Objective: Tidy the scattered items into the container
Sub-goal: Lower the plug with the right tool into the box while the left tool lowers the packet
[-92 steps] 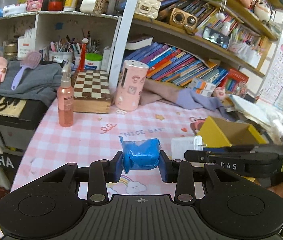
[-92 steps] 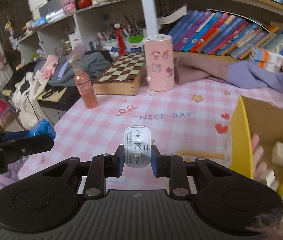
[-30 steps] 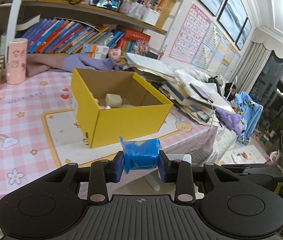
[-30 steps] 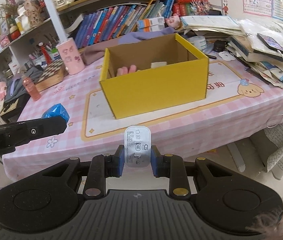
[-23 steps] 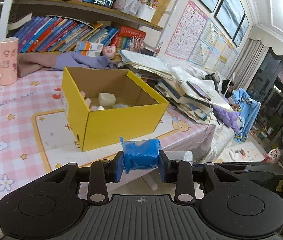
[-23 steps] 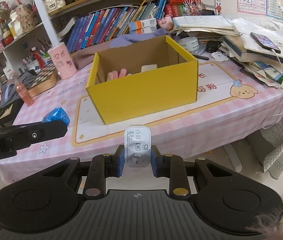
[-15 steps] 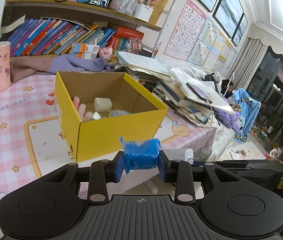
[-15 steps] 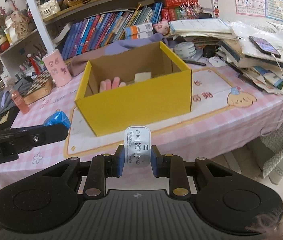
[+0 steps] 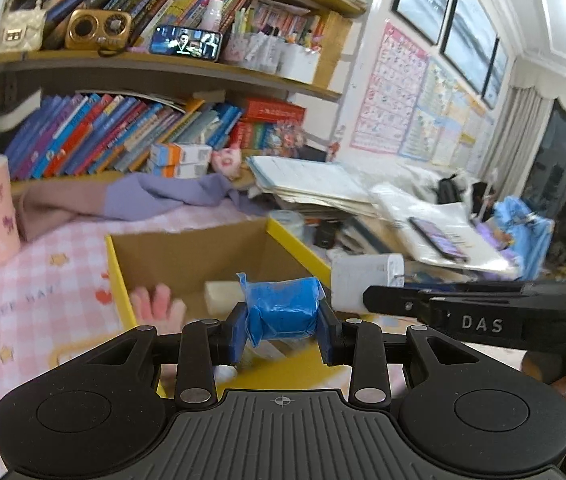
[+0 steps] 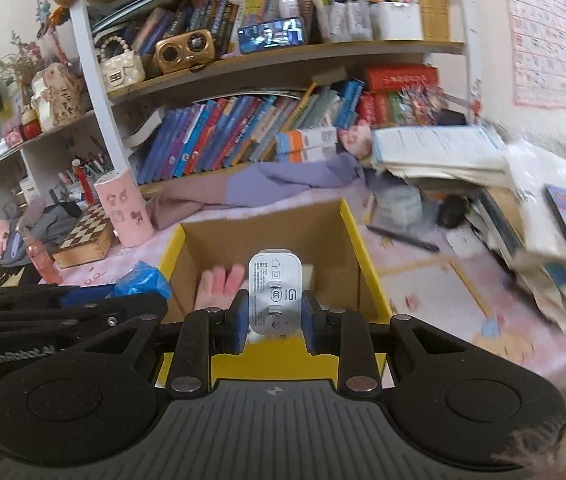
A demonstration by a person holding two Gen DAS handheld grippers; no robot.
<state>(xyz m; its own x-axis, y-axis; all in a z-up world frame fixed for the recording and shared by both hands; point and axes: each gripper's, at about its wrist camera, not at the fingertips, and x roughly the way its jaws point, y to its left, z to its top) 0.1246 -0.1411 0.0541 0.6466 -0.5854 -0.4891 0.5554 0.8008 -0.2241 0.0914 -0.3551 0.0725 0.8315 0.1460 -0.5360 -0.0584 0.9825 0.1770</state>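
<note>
Left tongs [image 9: 281,334] grip blue packet [image 9: 281,312]; right tongs [image 10: 271,330] grip charger [image 10: 275,300], seemingly over yellow box [image 10: 367,272].

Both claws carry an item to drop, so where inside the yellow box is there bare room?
The yellow box looks barest along its right wall. Crowded: the pink glove lies at the left, and a white block behind the charger.

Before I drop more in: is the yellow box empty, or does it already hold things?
Not empty. The yellow box already holds a pink glove and a pale block on its floor.
</note>
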